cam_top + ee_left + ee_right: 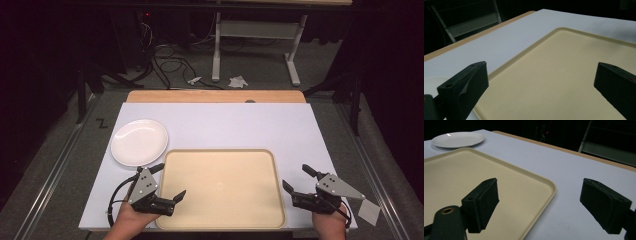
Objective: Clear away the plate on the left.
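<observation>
A beige tray (220,185) lies bare at the front middle of the white-covered table. A white plate (139,142) sits just off its far left corner, nothing on it. My left gripper (169,181) hovers at the tray's left edge, open, one jaw over the tray and one toward the plate. In the left gripper view the left gripper (540,85) has wide jaws framing the tray (554,65). My right gripper (298,178) stands open just right of the tray. In the right gripper view the right gripper (541,202) spans the tray's rim (551,187), with the plate (457,139) far off.
A white sheet (225,125) covers the table, with a strip of bare wood (215,96) along the far edge. A small grey paper piece (369,212) lies at the front right corner. Beyond the table are cables and another table's legs (216,50) on the floor.
</observation>
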### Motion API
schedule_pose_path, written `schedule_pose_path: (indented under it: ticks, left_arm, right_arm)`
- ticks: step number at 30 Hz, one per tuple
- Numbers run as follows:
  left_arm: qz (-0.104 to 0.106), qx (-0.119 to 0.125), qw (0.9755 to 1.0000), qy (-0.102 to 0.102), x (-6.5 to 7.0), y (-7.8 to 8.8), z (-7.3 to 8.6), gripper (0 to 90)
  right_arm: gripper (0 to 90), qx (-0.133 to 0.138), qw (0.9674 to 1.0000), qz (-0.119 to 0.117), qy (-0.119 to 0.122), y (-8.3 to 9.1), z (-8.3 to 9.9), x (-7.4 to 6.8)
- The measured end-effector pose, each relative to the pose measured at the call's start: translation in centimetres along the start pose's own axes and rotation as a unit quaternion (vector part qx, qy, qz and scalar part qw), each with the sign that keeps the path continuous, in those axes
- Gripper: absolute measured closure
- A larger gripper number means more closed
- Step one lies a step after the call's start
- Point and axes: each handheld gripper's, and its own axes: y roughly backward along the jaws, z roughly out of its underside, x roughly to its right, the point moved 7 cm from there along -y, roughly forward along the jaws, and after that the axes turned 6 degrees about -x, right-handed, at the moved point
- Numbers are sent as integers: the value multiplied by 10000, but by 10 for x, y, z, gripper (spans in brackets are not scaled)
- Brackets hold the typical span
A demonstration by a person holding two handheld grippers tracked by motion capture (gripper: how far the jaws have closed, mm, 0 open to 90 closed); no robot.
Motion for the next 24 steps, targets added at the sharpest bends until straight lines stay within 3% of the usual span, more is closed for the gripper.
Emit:
schedule_pose_path:
  ticks: [5,15,24]
  left_arm:
    - [-113,-71,9999,-39,-8,-1,4,3]
    - [-63,-183,9996,-182,-6,-3,10,3]
    - [-48,-189,9996,-190,-6,-2,10,5]
  right_arm:
    - [162,1,10000,-24,-24,-1,0,1]
    - [162,-35,10000,-26,22,-2,0,0]
    - [161,-28,10000,-44,39,-3,0,-1]
